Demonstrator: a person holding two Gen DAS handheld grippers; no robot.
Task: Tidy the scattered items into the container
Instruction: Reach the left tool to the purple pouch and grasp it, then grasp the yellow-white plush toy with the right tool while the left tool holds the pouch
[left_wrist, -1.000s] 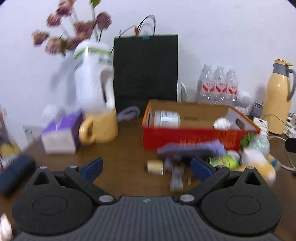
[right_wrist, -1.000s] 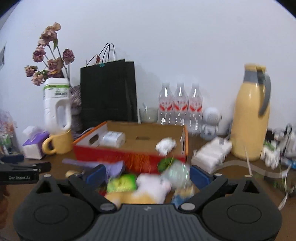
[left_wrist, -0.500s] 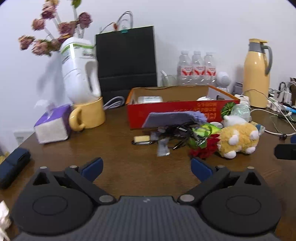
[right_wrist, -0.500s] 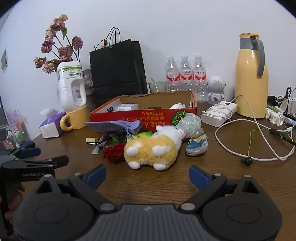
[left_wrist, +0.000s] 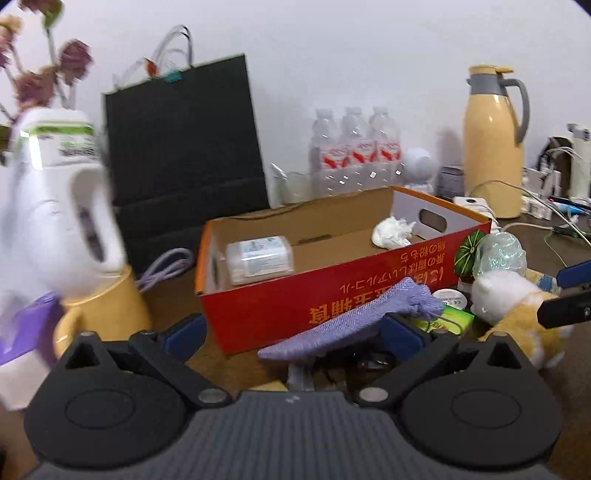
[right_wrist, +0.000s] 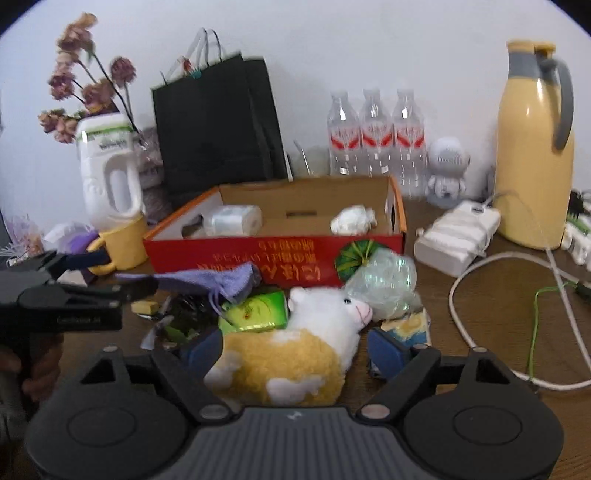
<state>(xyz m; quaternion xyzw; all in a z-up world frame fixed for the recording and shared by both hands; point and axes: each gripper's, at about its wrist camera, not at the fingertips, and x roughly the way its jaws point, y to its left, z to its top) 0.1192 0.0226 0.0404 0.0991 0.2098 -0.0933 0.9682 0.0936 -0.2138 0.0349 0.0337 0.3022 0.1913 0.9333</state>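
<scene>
Red cardboard box (right_wrist: 273, 254) sits open-topped mid-counter (right_wrist: 480, 332), with a wrapped white pack (right_wrist: 232, 220) at its left end and a crumpled white wad (right_wrist: 352, 220) at its right. Scattered just in front of it I see a purple cloth pouch (left_wrist: 347, 325), a green packet (right_wrist: 258, 312), a clear crinkled bag (right_wrist: 384, 284) and a yellow-and-white plush animal (right_wrist: 295, 354). My right gripper (right_wrist: 295, 349) has its jaws apart on either side of the plush's body; they have just been narrowing, and the blue pads look close to the fur, though I cannot tell whether they touch it. My left gripper (left_wrist: 291, 334) also has its jaws apart, with the pouch lying across the gap between them, apparently unpinched; the view there is blurred. A yellow mug (right_wrist: 123, 243) stands left of the box.
</scene>
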